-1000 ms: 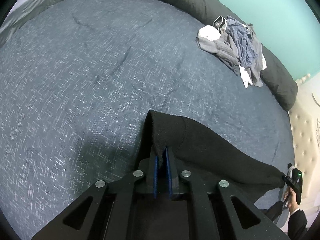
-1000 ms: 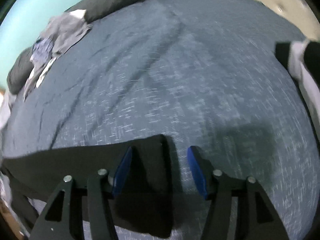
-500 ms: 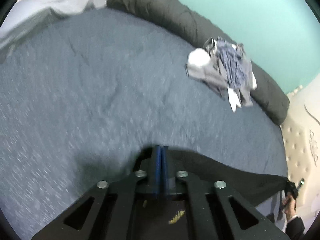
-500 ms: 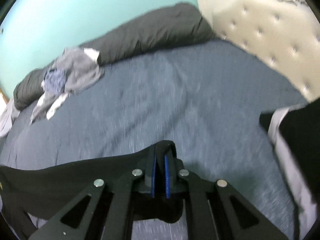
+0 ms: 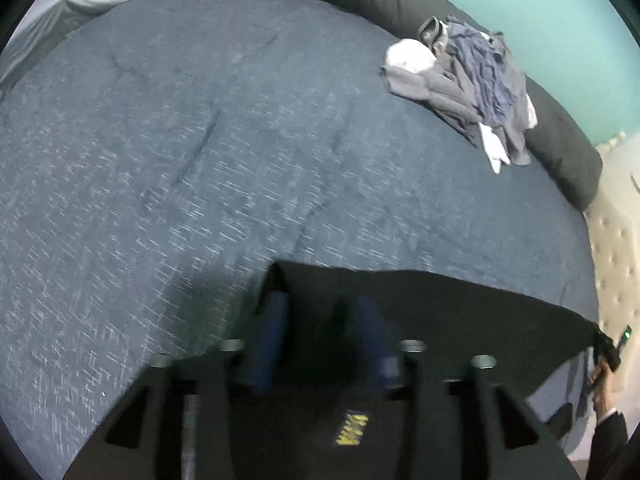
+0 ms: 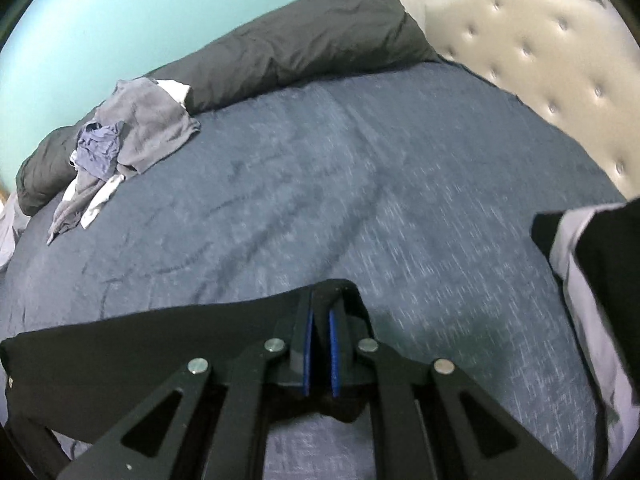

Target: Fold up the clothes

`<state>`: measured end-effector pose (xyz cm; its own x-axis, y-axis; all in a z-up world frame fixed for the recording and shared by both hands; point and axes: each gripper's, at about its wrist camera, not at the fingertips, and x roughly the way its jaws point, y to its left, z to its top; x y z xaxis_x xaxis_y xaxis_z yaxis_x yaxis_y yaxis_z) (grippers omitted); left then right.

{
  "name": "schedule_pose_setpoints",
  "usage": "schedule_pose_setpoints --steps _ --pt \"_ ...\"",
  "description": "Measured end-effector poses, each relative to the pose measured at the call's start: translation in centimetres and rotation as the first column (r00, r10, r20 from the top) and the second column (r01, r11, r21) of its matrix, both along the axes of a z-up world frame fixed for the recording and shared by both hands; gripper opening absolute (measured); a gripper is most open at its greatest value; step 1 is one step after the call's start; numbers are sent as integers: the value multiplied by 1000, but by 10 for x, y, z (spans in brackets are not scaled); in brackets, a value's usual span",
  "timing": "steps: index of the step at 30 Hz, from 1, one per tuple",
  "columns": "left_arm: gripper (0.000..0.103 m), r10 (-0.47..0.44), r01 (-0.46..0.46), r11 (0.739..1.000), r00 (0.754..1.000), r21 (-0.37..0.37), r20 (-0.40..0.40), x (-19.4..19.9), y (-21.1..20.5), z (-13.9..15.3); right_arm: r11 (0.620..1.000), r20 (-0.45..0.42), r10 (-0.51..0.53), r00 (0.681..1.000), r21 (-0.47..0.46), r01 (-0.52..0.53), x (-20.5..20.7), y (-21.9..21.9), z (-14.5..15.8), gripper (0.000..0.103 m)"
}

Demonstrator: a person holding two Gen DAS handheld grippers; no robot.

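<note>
Black garment (image 5: 460, 312), taut straight edge

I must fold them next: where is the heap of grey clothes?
The heap of grey clothes lies far right in the left view, against the rolled dark duvet.

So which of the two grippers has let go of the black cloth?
The left gripper: its blue fingers stand spread apart over the black cloth. The right gripper has its fingers pressed nearly together, pinching a corner of the cloth.
</note>
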<state>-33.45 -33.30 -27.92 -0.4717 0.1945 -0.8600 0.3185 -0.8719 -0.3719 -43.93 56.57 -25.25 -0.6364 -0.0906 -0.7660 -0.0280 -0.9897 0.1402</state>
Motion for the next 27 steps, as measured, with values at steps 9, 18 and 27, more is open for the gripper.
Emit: schedule_pose_setpoints --steps 9,18,27 --pt "47 13 -12 997 1000 77 -15 -10 3 -24 1000 34 -3 999 2 3 7 3 -17 6" --pt "3 -2 6 999 994 35 -107 -14 14 1 1000 5 -3 1000 9 3 6 0 -9 6" --pt "3 52 -45 998 981 44 -187 -19 1 40 999 -135 -45 990 11 47 -1 2 40 6"
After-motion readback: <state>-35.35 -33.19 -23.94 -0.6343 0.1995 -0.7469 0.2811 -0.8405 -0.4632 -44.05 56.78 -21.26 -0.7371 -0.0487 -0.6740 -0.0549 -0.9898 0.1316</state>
